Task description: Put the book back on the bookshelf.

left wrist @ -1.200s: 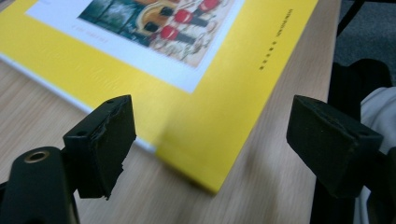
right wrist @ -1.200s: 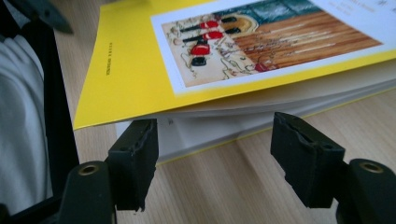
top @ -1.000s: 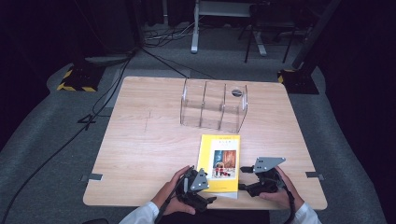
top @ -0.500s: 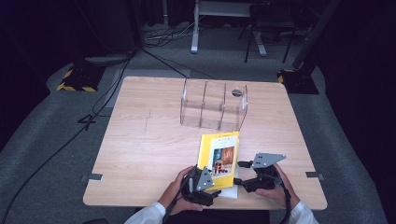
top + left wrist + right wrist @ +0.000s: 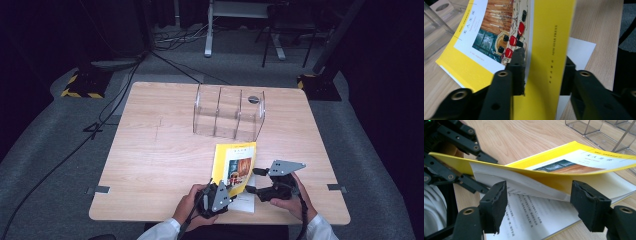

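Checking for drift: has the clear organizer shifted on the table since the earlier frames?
No. The clear organizer sits in the same spot near the table's far edge in the high view.

- A light wooden bench is being lit against a dark room.
- Grey carpet is being crossed by black cables.
- A white metal frame is being left behind the bench.

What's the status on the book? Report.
Left gripper just closed on the yellow book, spine edge. Right gripper open at its lifted pages. Clear organizer beyond, apart.
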Action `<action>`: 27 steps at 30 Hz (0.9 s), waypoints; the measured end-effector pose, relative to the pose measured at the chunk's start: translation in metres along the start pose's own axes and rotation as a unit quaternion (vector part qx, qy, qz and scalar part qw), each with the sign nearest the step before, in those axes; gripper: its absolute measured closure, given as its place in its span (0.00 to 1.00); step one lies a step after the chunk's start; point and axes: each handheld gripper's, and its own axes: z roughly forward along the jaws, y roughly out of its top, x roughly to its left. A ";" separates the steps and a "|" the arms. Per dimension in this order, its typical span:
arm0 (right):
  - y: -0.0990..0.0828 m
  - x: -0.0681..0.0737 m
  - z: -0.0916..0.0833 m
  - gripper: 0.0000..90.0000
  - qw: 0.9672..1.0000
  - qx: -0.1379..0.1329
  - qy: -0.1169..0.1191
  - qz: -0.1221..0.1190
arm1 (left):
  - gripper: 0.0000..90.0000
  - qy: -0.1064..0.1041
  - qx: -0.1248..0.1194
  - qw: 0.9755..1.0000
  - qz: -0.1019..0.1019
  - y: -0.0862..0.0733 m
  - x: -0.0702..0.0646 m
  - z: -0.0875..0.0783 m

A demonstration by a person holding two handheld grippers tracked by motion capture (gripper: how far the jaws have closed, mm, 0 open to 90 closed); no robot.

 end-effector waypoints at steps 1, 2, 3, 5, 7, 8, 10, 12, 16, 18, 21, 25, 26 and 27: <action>0.000 -0.001 0.000 0.33 1.000 -0.002 -0.001 0.003 | 0.81 0.001 -0.001 1.000 0.000 0.000 0.000 -0.001; 0.000 -0.001 -0.001 0.32 1.000 -0.004 -0.002 0.004 | 0.82 0.003 0.000 1.000 0.002 0.000 0.000 -0.001; -0.001 -0.001 -0.001 0.32 1.000 -0.003 -0.005 0.002 | 0.84 0.008 0.004 1.000 0.012 0.000 0.000 -0.001; -0.003 0.000 0.000 0.32 1.000 0.004 -0.019 -0.008 | 0.88 0.011 0.013 1.000 0.017 -0.002 0.002 -0.002; -0.004 0.000 -0.001 0.33 1.000 0.004 -0.024 -0.010 | 0.90 0.011 0.011 1.000 0.017 -0.003 0.004 -0.003; -0.005 0.000 -0.001 0.33 1.000 0.004 -0.026 -0.008 | 0.91 0.009 0.008 1.000 0.014 -0.004 0.006 -0.004; -0.009 -0.003 -0.003 0.33 1.000 0.003 -0.028 -0.001 | 0.93 0.005 0.004 1.000 0.009 -0.005 0.011 -0.008; -0.011 -0.005 -0.003 0.32 0.999 0.008 -0.036 0.000 | 0.93 -0.002 -0.004 1.000 -0.001 -0.007 0.017 -0.012; -0.013 -0.010 0.002 0.31 0.998 0.021 -0.059 0.008 | 0.93 -0.010 -0.009 1.000 -0.006 -0.011 0.022 -0.015; -0.010 -0.017 0.011 0.30 0.997 0.025 -0.066 0.021 | 0.93 -0.013 -0.011 1.000 -0.010 -0.014 0.026 -0.019; -0.009 -0.024 0.018 0.29 0.996 0.031 -0.082 0.032 | 0.93 -0.016 -0.012 1.000 -0.013 -0.019 0.031 -0.028; -0.006 -0.029 0.031 0.28 0.993 0.039 -0.100 0.043 | 0.93 -0.028 -0.011 0.999 -0.021 -0.026 0.039 -0.035; -0.004 -0.029 0.033 0.28 0.993 0.039 -0.108 0.039 | 0.93 -0.029 -0.010 0.999 -0.023 -0.027 0.040 -0.036; 0.001 -0.027 0.039 0.25 0.992 0.034 -0.119 0.032 | 0.92 -0.029 -0.010 0.999 -0.023 -0.028 0.041 -0.038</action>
